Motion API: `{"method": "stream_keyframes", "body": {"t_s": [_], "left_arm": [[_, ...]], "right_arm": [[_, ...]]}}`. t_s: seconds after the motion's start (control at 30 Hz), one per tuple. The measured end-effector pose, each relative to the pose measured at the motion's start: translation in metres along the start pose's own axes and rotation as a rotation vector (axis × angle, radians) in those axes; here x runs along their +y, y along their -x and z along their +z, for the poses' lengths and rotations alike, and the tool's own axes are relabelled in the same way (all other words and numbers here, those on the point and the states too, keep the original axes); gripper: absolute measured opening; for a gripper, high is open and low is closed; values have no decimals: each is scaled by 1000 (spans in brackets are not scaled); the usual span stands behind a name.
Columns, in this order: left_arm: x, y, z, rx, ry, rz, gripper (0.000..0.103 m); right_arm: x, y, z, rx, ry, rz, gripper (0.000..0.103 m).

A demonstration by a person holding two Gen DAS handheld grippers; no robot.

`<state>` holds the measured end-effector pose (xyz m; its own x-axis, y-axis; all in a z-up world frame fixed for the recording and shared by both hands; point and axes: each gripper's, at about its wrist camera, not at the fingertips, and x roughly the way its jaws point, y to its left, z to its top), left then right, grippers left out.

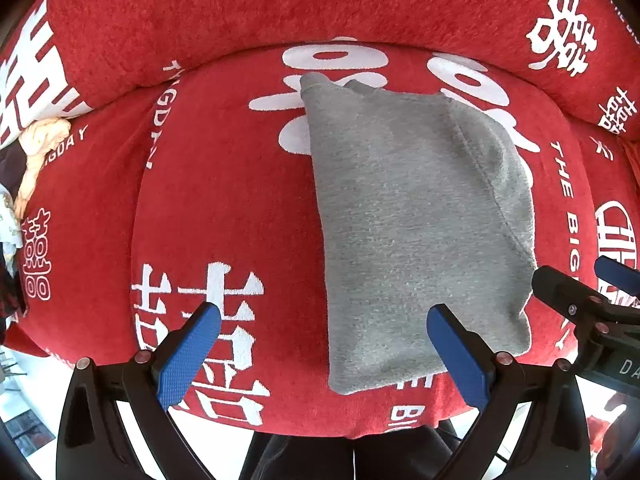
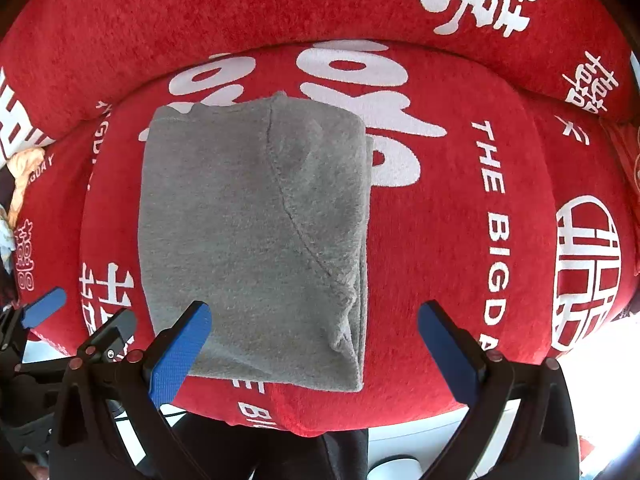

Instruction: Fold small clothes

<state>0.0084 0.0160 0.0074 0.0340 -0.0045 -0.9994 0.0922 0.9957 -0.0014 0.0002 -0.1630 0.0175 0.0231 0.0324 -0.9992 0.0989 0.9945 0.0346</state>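
Grey garment: folded grey knit rectangle (image 2: 252, 236) lying flat, mid of red plush cushion w/ white lettering (image 2: 440, 248).
L gripper (image 1: 324, 320): hanging above garment's near-left edge, blue fingers apart, gripping nothing.
R gripper (image 2: 314, 320): hanging above garment's near-right corner, jaws wide apart, gripping nothing.

One folded grey fleece garment (image 2: 248, 240) lies on one red plush seat cushion printed with white characters (image 2: 440, 240); one red plush backrest with the same white print (image 2: 240, 20) runs behind it; one loose heap of peach, white and dark clothes (image 1: 36, 148) sits at the far left; two black grippers with blue pads, left gripper (image 1: 324, 324) and right gripper (image 2: 314, 320), make four pads.
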Motion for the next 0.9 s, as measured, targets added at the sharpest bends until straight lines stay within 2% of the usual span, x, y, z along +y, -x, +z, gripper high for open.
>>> {"method": "stream_keyframes", "body": {"t_s": [0.9], "left_arm": [[-6,-5,-3,6,-22,40,103]], "right_arm": [[2,-3,4,-1,17,-32,103]]}}
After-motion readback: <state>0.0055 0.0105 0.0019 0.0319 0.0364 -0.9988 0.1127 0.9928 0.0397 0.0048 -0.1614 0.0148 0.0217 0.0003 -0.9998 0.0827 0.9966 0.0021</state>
